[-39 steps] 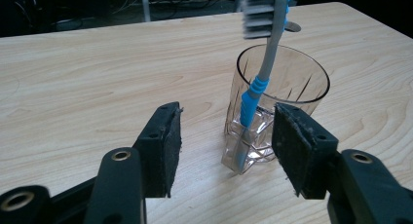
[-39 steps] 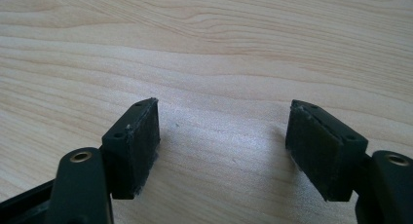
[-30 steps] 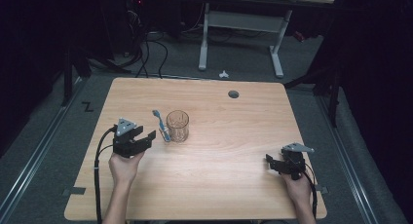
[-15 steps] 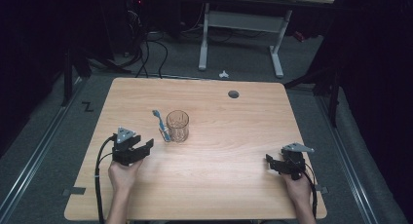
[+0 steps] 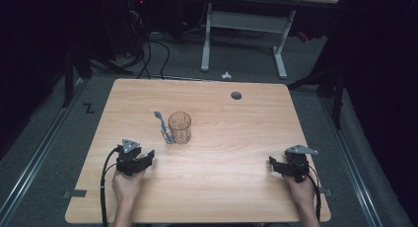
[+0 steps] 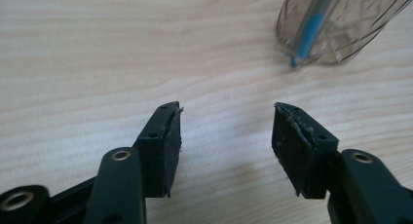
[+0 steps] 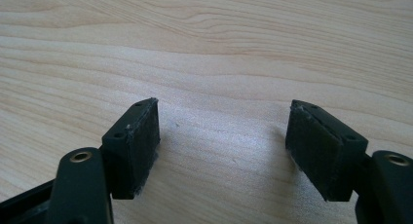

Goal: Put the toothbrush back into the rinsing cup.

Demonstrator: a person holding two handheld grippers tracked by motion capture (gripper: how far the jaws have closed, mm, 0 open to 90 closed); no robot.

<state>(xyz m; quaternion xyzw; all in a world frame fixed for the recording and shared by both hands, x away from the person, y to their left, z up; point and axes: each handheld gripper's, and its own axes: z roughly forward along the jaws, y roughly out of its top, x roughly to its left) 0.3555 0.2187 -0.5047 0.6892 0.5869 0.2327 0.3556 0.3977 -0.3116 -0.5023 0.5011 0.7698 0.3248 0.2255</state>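
Toothbrush (image 5: 162,126) lies against the clear glass (image 5: 180,127) near the middle of the high view, on the wooden table (image 5: 236,187). Left gripper (image 5: 144,158), lower left, and right gripper (image 5: 274,164), lower right, both gape empty.

Wooden table (image 5: 236,153); white desk frame (image 5: 244,27); floor cables (image 5: 148,49).

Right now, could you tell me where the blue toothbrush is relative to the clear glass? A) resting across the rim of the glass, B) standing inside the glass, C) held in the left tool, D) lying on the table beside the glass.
D: in the high view the blue toothbrush lies flat on the table just left of the clear glass, and the left tool stands open and empty.
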